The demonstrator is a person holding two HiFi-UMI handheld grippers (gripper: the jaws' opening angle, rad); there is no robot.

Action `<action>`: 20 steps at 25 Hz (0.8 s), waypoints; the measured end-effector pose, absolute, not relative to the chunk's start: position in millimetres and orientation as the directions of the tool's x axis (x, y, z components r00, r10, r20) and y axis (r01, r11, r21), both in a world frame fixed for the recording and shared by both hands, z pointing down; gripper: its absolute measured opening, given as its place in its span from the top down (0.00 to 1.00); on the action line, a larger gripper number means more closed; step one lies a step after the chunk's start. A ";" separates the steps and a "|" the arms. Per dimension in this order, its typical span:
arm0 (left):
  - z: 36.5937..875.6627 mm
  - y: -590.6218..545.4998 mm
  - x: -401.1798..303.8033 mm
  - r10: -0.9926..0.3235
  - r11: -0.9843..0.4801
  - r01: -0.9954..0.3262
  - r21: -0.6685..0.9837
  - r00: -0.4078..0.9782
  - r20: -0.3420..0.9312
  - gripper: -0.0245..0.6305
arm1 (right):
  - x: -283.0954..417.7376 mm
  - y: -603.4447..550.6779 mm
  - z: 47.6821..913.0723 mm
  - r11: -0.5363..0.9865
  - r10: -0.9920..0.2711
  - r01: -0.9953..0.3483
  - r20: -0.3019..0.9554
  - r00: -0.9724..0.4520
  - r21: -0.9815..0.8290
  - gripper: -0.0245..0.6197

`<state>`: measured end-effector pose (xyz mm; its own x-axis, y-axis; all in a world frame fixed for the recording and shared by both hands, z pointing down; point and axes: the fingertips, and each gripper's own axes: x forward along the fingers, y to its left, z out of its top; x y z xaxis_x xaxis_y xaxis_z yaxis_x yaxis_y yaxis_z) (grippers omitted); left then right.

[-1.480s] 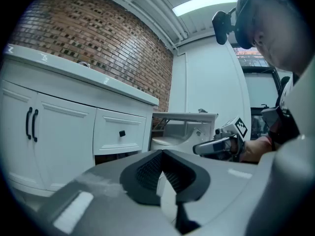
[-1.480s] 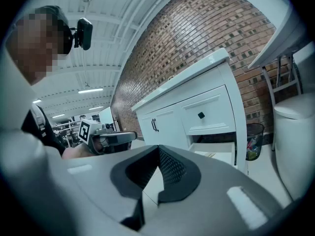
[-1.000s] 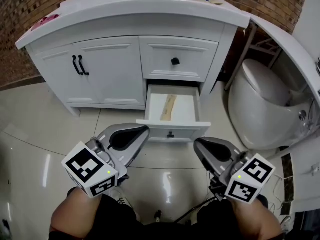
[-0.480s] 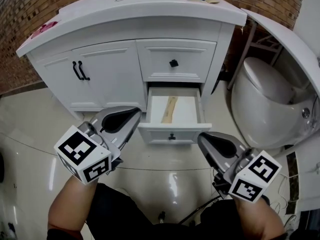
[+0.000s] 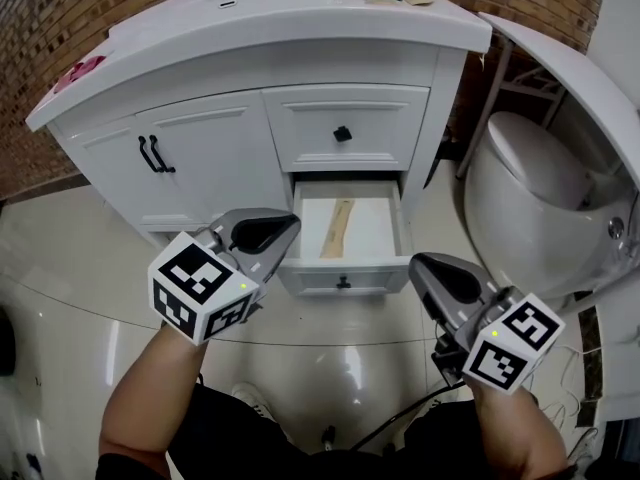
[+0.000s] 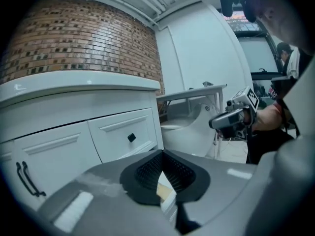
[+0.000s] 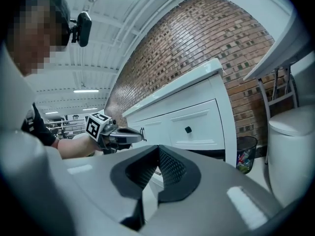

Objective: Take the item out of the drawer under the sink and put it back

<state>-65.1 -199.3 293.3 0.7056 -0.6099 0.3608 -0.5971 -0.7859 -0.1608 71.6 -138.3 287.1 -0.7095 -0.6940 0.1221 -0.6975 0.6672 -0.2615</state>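
The lower drawer [image 5: 370,280] of the white vanity [image 5: 300,28] stands pulled out. A thin light wooden piece [image 5: 337,226] lies lengthwise on its bare white bottom. My left gripper [image 5: 290,224] is shut and empty, its tip at the drawer's front left corner; the left gripper view shows its pads [image 6: 147,168] pressed together over the drawer. My right gripper [image 5: 418,264] hangs shut and empty just right of the drawer front, above the floor. Its black pads [image 7: 170,168] meet at the tip in the right gripper view.
The upper drawer [image 5: 343,128] with a black knob is closed, as are the cabinet doors [image 5: 150,153] to the left. A white toilet [image 5: 530,203] stands close on the right. A bin [image 7: 244,151] sits between vanity and toilet. The tiled floor [image 5: 60,268] is glossy.
My left gripper has moved forward and right, up to the drawer's left front corner. The right gripper has stayed nearly in place. Both stay shut.
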 end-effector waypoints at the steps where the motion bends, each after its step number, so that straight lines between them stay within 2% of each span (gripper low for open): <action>1: 298.0 -205.5 -61.0 -0.602 -0.792 -0.586 -0.172 0.700 0.385 0.95 | 73.8 -140.8 288.3 0.660 -0.700 -0.702 0.122 -0.704 -0.266 0.95; 6: 323.6 -239.6 -47.0 -0.568 -0.807 -0.572 -0.147 0.682 0.461 0.95 | 75.1 -148.0 296.5 0.661 -0.702 -0.715 0.149 -0.696 -0.228 0.95; 13: 377.8 -286.4 -34.6 -0.494 -0.822 -0.563 -0.082 0.635 0.593 0.95 | 74.0 -150.8 299.2 0.669 -0.684 -0.695 0.150 -0.714 -0.264 0.95; 16: 403.4 -299.0 -25.5 -0.447 -0.833 -0.551 -0.051 0.617 0.648 0.88 | 74.5 -150.9 300.8 0.675 -0.676 -0.689 0.151 -0.721 -0.266 0.95; 20: 430.2 -316.2 -17.0 -0.416 -0.828 -0.560 -0.018 0.593 0.689 0.86 | 78.4 -156.0 308.0 0.668 -0.669 -0.683 0.164 -0.725 -0.296 0.95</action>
<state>-17.0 -316.2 430.2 0.5929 -0.4160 0.6895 -0.5605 -0.8280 -0.0176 78.4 -156.0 308.0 -0.7250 -0.6689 0.1641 -0.6830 0.6676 -0.2962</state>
